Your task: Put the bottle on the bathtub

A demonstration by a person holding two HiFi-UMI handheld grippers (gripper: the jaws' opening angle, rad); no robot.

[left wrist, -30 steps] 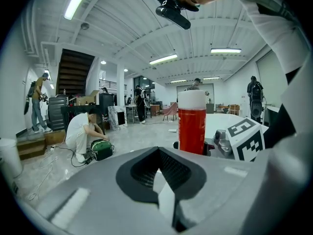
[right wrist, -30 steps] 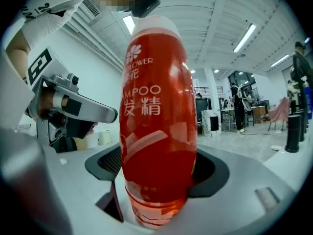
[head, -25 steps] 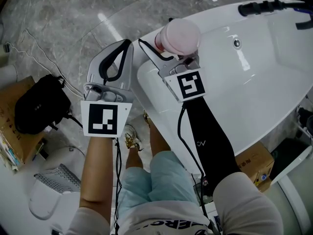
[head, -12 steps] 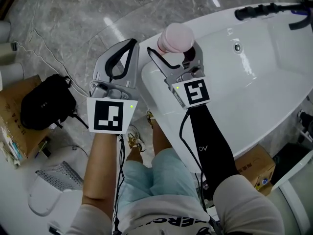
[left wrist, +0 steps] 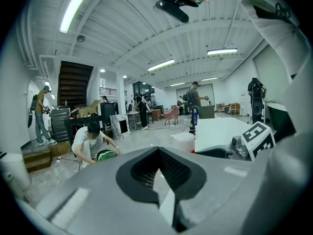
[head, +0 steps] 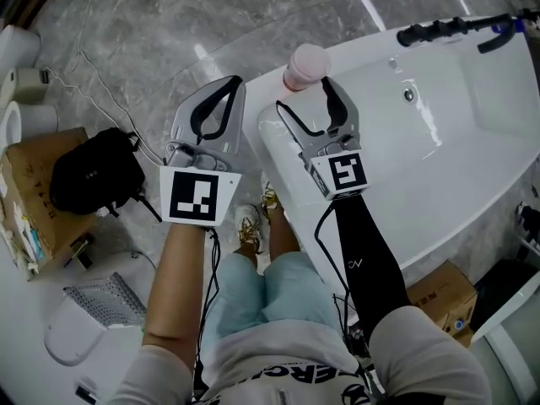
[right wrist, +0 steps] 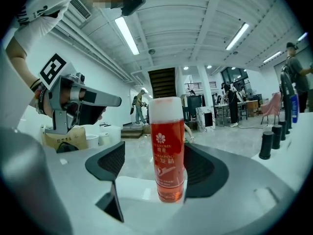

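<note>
Head view: the bottle (head: 306, 64) stands upright on the curved rim of the bathtub (head: 439, 167), near its narrow end, with its pale cap facing the camera. The right gripper (head: 303, 93) lies just behind it with its jaws spread wide, and the bottle stands at or just past their tips, unclamped. The left gripper (head: 229, 87) hangs over the marble floor (head: 126, 24) beside the tub, with its jaws together.

Left gripper view: the jaws meet in front of the lens with nothing between them. Past them, the bottle's white cap (left wrist: 183, 142) shows at the edge of the tub (left wrist: 220, 131).

Right gripper view: the bottle (right wrist: 167, 151) is a tall, narrow, clear cylinder filled with red liquid, with a printed flower label and a frosted cap. It stands on its own base on the white rim. A clear gap separates it from the left pad; the right pad is close, and I cannot tell whether it touches.

My read is that the bottle is rigid plastic, moderately heavy from its fill, and smooth enough to slip. Being slim and tall on a glossy rim, it should tip easily if nudged near the cap. If it needs regripping, the best hold looks like the middle of the body at the label, squarely across it, not on the cap.
</note>
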